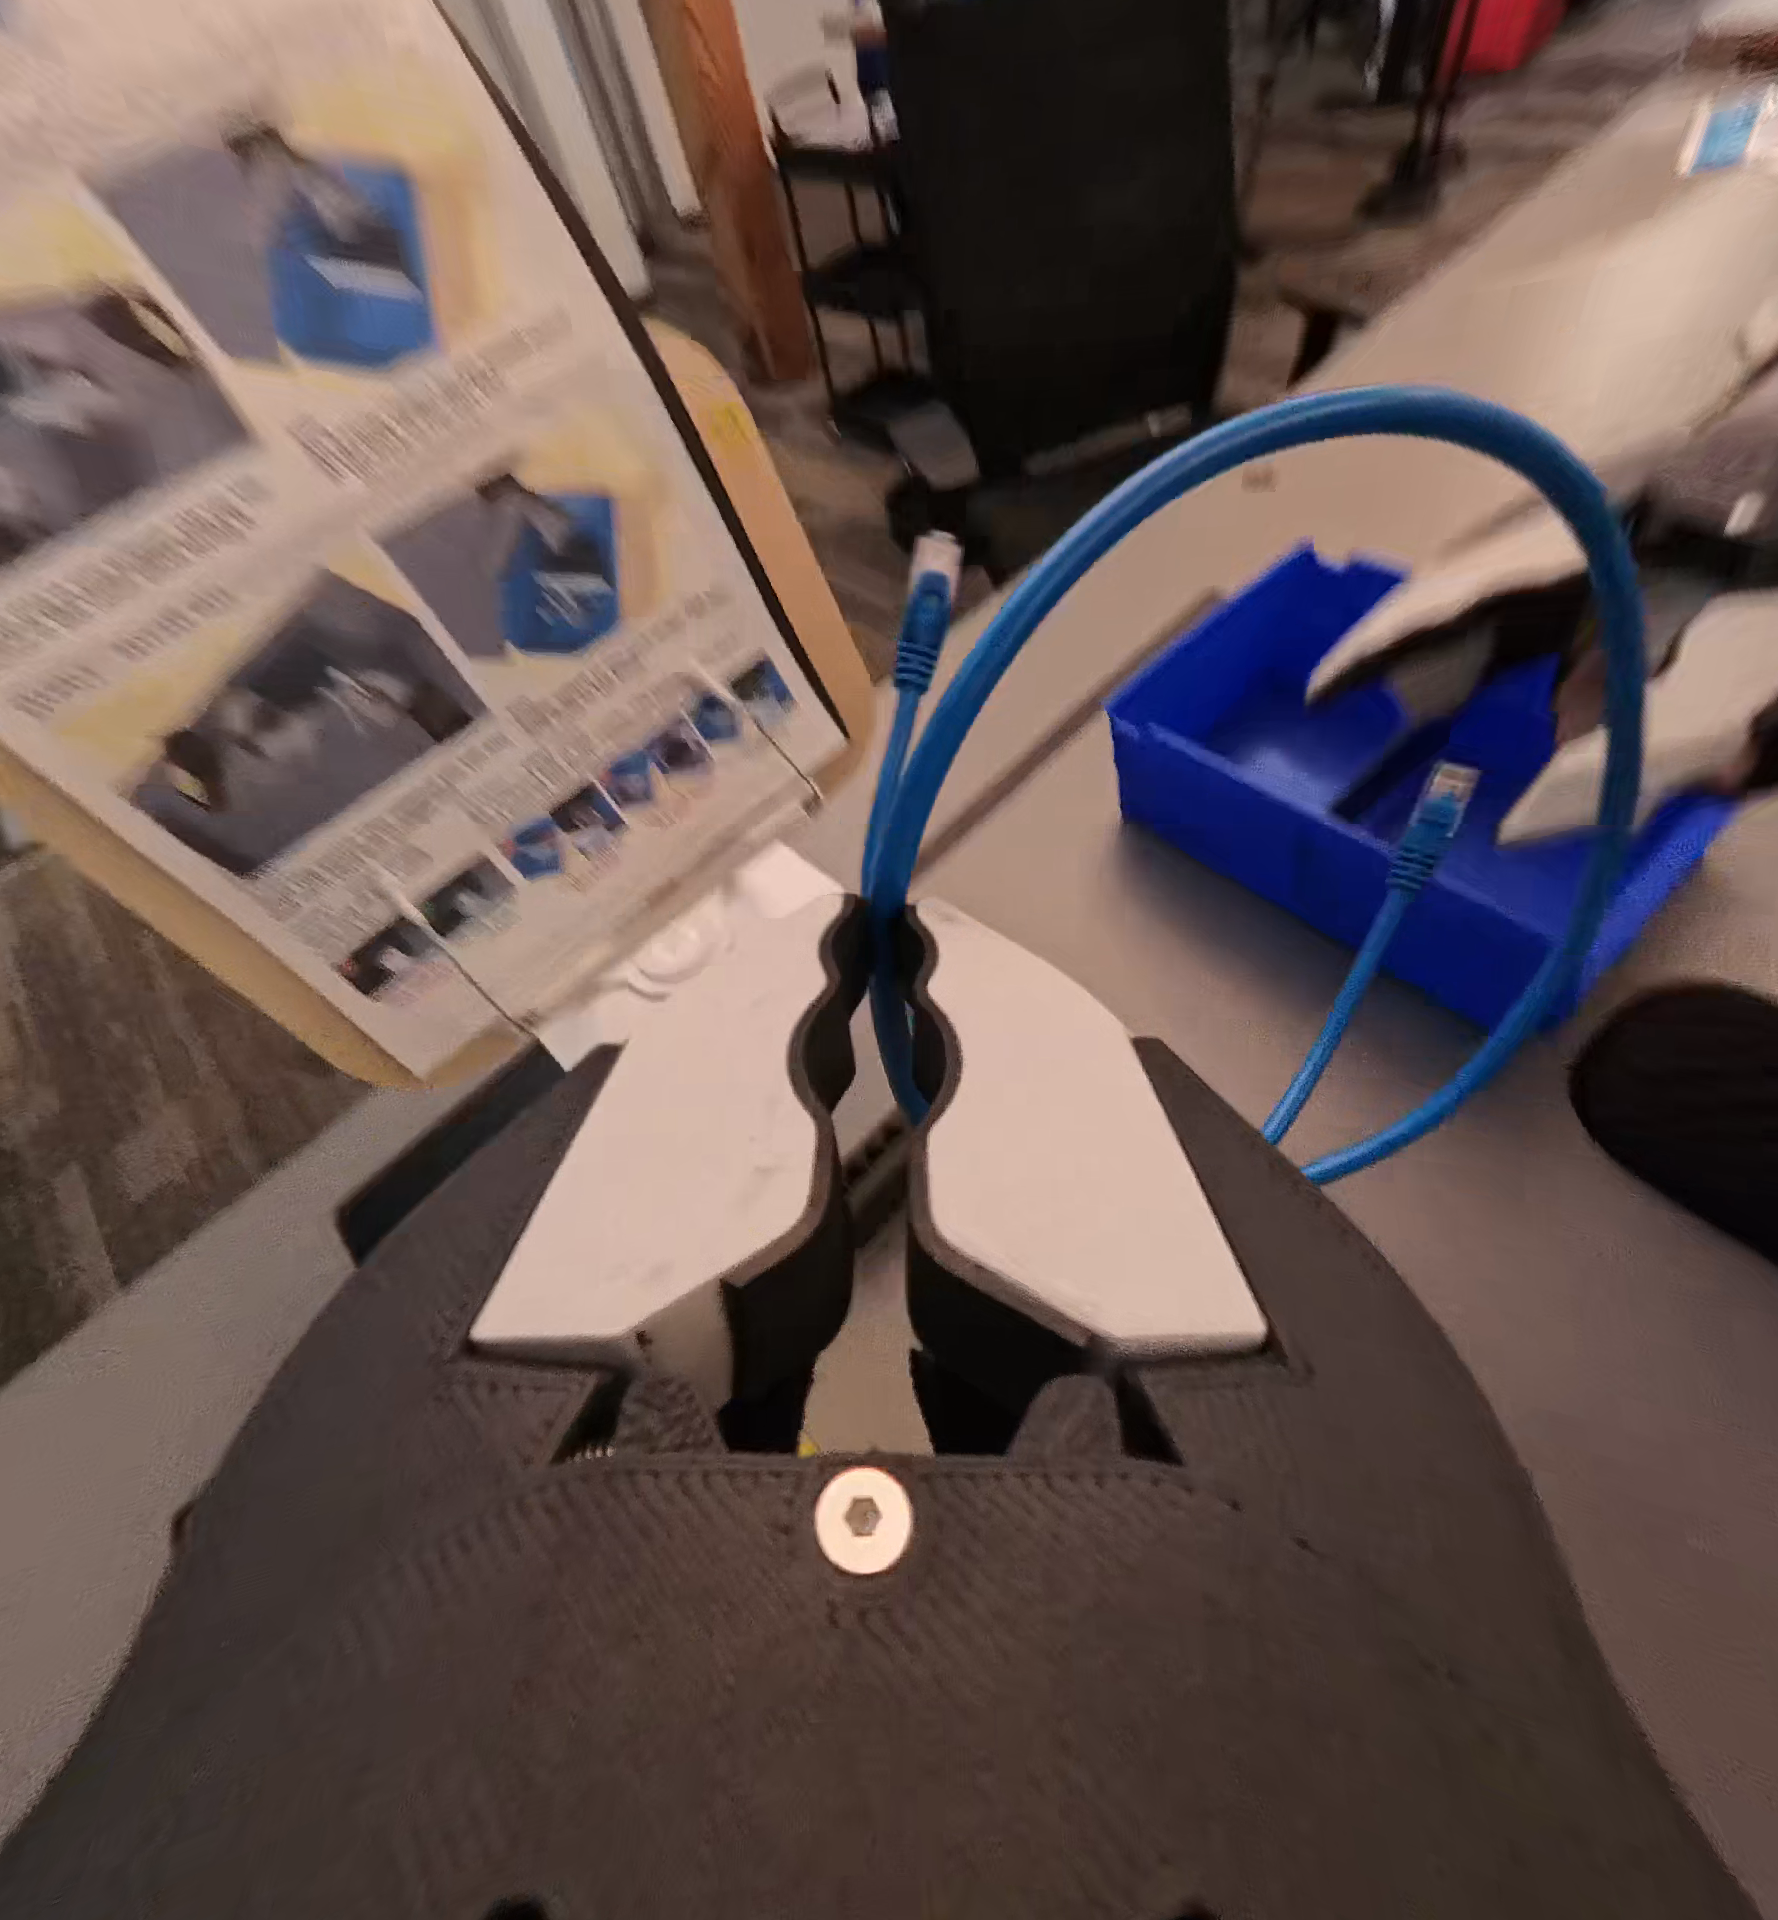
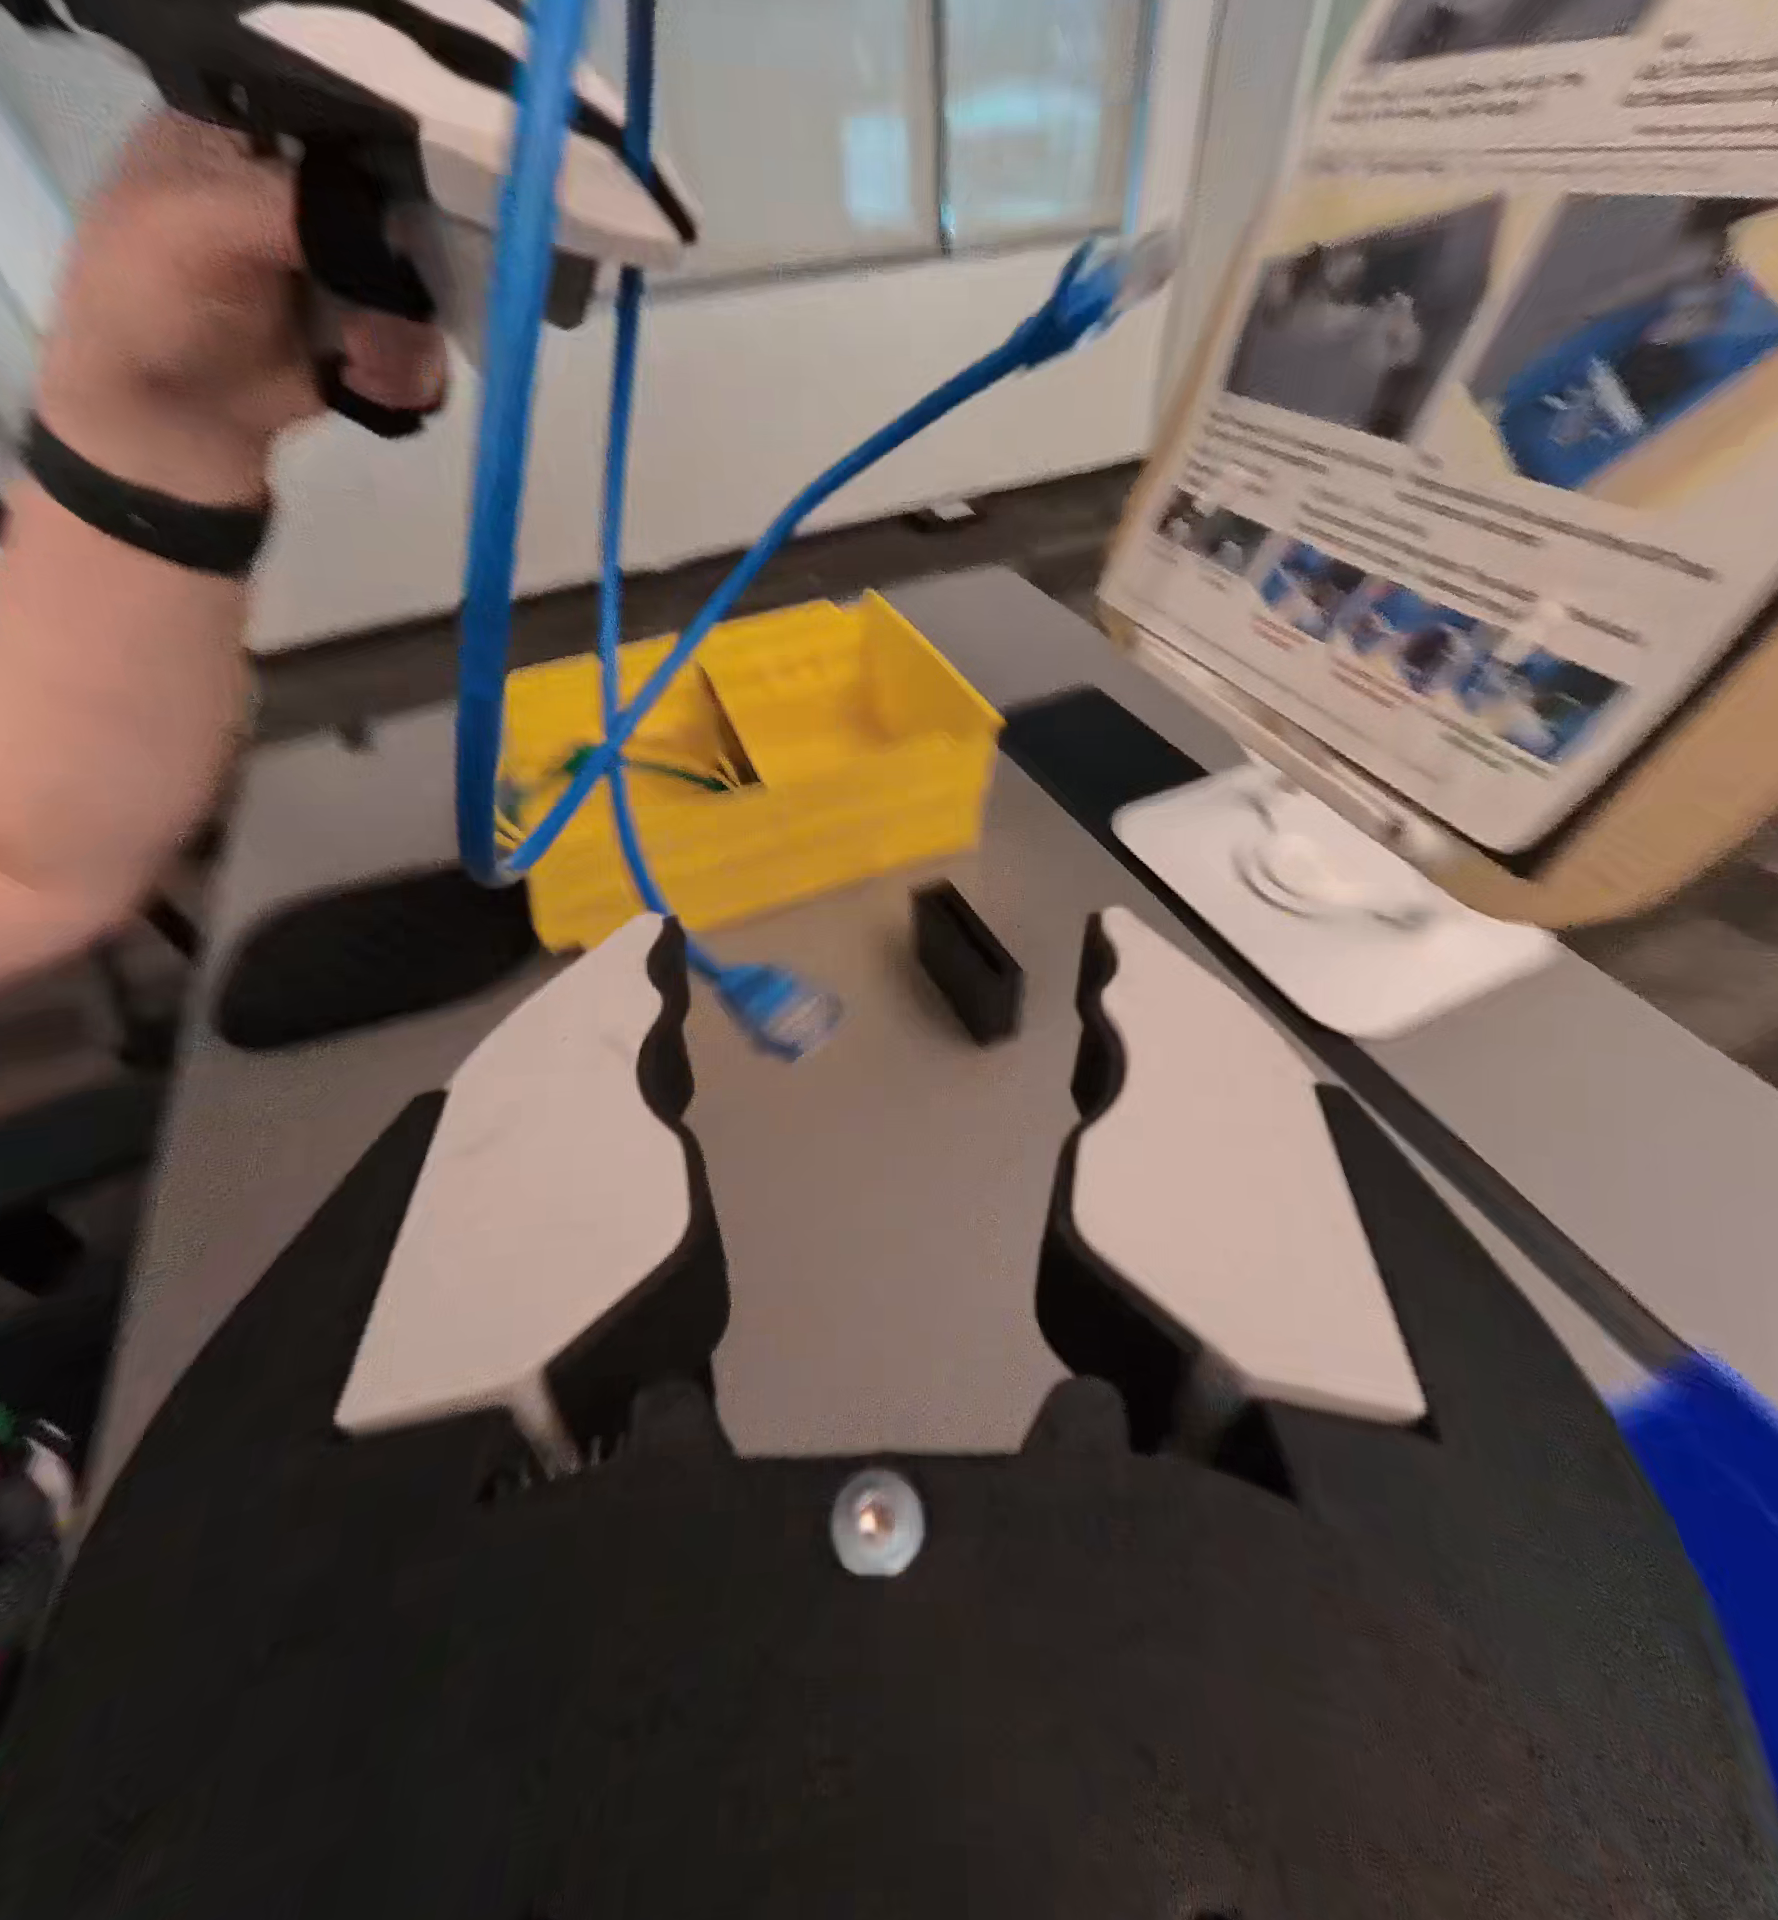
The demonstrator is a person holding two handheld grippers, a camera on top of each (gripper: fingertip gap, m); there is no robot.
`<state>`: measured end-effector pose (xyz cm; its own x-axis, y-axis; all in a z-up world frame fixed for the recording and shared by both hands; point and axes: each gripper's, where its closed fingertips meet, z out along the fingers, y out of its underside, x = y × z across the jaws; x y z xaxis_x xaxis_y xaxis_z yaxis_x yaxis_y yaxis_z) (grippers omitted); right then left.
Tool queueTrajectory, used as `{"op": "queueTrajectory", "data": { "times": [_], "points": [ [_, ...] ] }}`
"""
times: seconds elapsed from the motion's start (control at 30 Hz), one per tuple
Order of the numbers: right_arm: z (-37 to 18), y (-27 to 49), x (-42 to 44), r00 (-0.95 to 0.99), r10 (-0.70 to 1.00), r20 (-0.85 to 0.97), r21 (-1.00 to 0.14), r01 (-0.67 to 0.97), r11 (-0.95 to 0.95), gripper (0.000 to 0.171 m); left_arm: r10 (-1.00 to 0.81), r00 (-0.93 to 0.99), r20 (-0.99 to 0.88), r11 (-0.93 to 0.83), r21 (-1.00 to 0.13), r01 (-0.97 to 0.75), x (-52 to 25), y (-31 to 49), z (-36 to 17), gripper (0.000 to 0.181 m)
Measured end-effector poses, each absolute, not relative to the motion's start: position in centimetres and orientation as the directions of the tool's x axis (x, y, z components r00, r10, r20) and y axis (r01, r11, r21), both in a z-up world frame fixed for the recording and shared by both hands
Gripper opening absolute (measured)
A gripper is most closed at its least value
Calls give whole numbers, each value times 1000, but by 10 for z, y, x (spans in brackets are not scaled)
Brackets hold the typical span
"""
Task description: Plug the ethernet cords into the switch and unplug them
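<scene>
My left gripper (image 1: 885, 914) is shut on a blue ethernet cord (image 1: 1228, 436) and holds it up in the air. The cord loops up and round to the right. One plug (image 1: 935, 566) points up and the other plug (image 1: 1441, 795) hangs in front of the blue bin. In the right wrist view the same cord (image 2: 495, 468) hangs from the left gripper (image 2: 656, 223) at the top left, with one plug (image 2: 786, 1013) dangling just ahead of my right gripper (image 2: 880, 935), which is open and empty. A small black switch (image 2: 968, 977) lies on the grey table between my right fingertips.
A blue bin (image 1: 1311, 790) stands on the grey table (image 1: 1487, 1351), with the right gripper (image 1: 1467, 717) over it. A yellow bin (image 2: 812, 769) holds green wire. An instruction board (image 2: 1436, 468) on a white stand (image 2: 1321, 914) is at the table's edge. A black pad (image 2: 365, 956) lies at left. About 20 centimeters separates my left fingertips from my right.
</scene>
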<state>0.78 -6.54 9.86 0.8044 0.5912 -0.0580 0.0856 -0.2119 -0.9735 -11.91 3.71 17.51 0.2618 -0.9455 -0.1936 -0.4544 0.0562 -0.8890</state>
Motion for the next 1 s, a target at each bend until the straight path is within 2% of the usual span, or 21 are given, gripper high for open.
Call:
{"op": "queueTrajectory", "data": {
  "times": [0.1, 0.37, 0.5, 0.63, 0.73, 0.9, 0.97, 1.0],
  "points": [
    [101, -84, 46, 871, 489, 36, -970, 148, -191, 72, -967, 179, -183, 46, -813, -581, -105, 21, 114, 5],
    [110, -107, 82, 915, 403, 3, -981, 81, -178, 70, -996, 36, -77, 7, -494, -869, -67, -4, -67, 5],
    [103, -105, 87, 924, 382, 16, -973, 102, -207, 70, -996, 16, -84, 19, -404, -915, -51, -9, -114, 5],
    [95, -101, 89, 928, 370, 42, -961, 139, -240, 70, -970, 3, -243, 79, -329, -941, -45, 0, -142, 5],
    [88, -99, 89, 927, 368, 69, -947, 176, -268, 71, -943, 10, -331, 113, -348, -931, -39, 3, -150, 6],
    [82, -98, 95, 927, 338, 161, -926, 260, -275, 70, -959, 129, -253, 5, -468, -884, -38, -1, -131, 48],
    [87, -99, 95, 926, 333, 181, -929, 271, -251, 69, -953, 177, -246, -9, -562, -827, -49, -1, -98, 38],
    [88, -100, 93, 923, 340, 179, -932, 270, -242, 69, -950, 190, -247, 2, -614, -789, -59, -4, -77, 39]
  ]
}}
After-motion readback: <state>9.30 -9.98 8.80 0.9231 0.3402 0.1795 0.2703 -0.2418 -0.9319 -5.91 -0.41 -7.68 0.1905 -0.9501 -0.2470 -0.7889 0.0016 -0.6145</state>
